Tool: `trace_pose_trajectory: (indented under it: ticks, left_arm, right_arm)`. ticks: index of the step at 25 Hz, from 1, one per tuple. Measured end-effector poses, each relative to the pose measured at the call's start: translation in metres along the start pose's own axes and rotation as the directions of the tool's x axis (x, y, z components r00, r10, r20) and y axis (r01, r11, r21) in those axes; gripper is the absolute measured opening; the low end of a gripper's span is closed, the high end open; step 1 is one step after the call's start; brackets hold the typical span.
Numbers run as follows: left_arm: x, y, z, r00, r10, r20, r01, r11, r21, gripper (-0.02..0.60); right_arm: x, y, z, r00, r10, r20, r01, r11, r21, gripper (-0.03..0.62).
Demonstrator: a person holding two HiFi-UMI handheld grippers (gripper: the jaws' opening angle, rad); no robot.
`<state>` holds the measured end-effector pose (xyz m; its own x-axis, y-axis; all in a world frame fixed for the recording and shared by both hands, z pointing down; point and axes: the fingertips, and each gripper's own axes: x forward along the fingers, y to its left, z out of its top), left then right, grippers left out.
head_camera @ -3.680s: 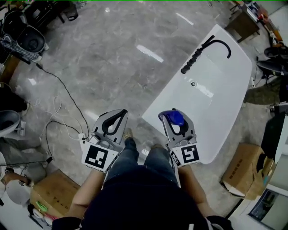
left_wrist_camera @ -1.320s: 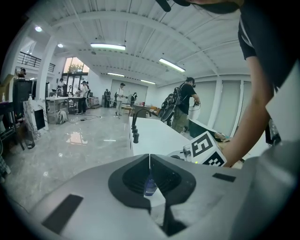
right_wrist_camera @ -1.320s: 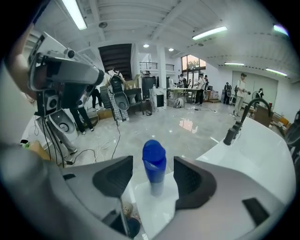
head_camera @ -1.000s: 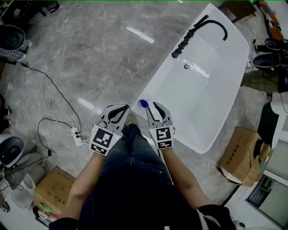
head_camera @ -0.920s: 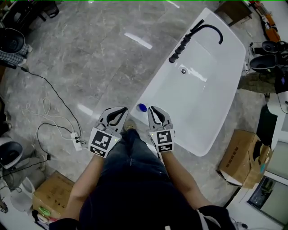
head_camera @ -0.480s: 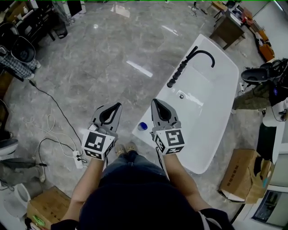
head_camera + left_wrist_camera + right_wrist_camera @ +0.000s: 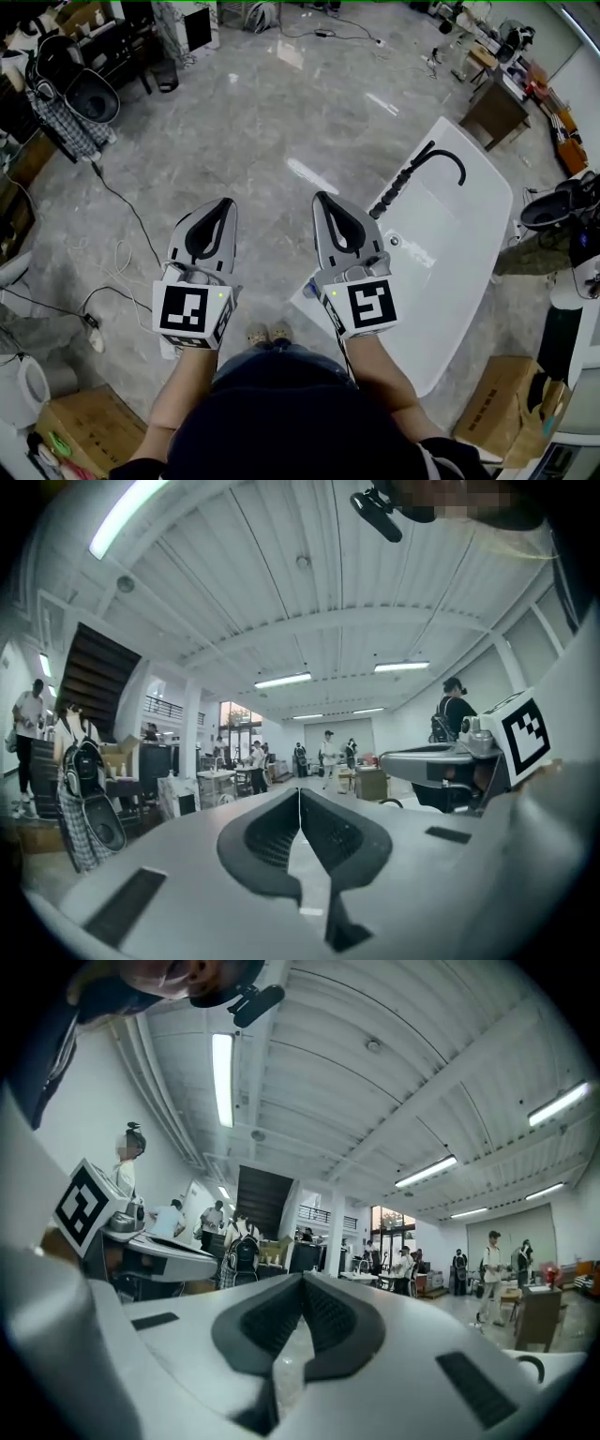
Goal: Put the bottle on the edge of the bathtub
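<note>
My left gripper (image 7: 225, 202) and right gripper (image 7: 321, 198) are held up side by side over the grey floor, both shut and empty. In the left gripper view the left gripper's pads (image 7: 298, 792) meet with nothing between them. The right gripper (image 7: 302, 1277) looks the same in its own view. The white bathtub (image 7: 455, 248) lies at the right, its near corner under my right gripper. A black faucet (image 7: 442, 156) arches over its far end. The bottle does not show in any view; the right gripper covers the tub corner.
Cardboard boxes sit at the lower right (image 7: 506, 412) and lower left (image 7: 80, 427). Cables (image 7: 122, 248) trail over the floor at the left. A black seat with a checked cloth (image 7: 80, 98) stands at the far left. People stand in the distance (image 7: 492, 1274).
The right gripper set the blue-capped bottle on the tub's near corner, let go and shut empty. Both grippers rose, and the bottle went out of sight behind the right one.
</note>
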<state>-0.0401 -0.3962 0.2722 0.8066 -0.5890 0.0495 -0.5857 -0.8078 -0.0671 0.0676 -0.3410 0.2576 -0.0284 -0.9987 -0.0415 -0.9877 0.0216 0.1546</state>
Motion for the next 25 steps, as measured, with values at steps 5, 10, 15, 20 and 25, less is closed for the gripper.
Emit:
trace_pose_trajectory:
  ticks: [5,10,15,20,25]
  left_arm:
    - [-0.022,0.023,0.006,0.995,0.095,-0.01,-0.095,0.995,0.023,0.028]
    - [-0.037,0.038,0.008,0.989,0.149,-0.011,-0.149,0.989,0.017,0.028]
    - [-0.044,0.049,0.006,0.985,0.172,-0.013,-0.171,0.985,0.017,0.028]
    - [-0.048,0.047,0.006,0.984,0.18,-0.015,-0.18,0.983,0.024,0.028]
    - [-0.049,0.048,0.004,0.984,0.18,-0.016,-0.179,0.983,0.026,0.028]
  right_arm:
    - [0.014,0.021,0.011,0.999,0.05,0.013,-0.05,0.999,-0.01,0.026]
    - [0.022,0.035,0.013,0.996,0.088,0.016,-0.088,0.996,0.003,0.026]
    - [0.031,0.045,0.013,0.994,0.104,0.016,-0.104,0.995,0.007,0.026]
    - [0.027,0.047,0.011,0.994,0.106,0.012,-0.106,0.994,0.011,0.026]
    - [0.027,0.049,0.008,0.995,0.099,0.007,-0.099,0.995,0.015,0.026]
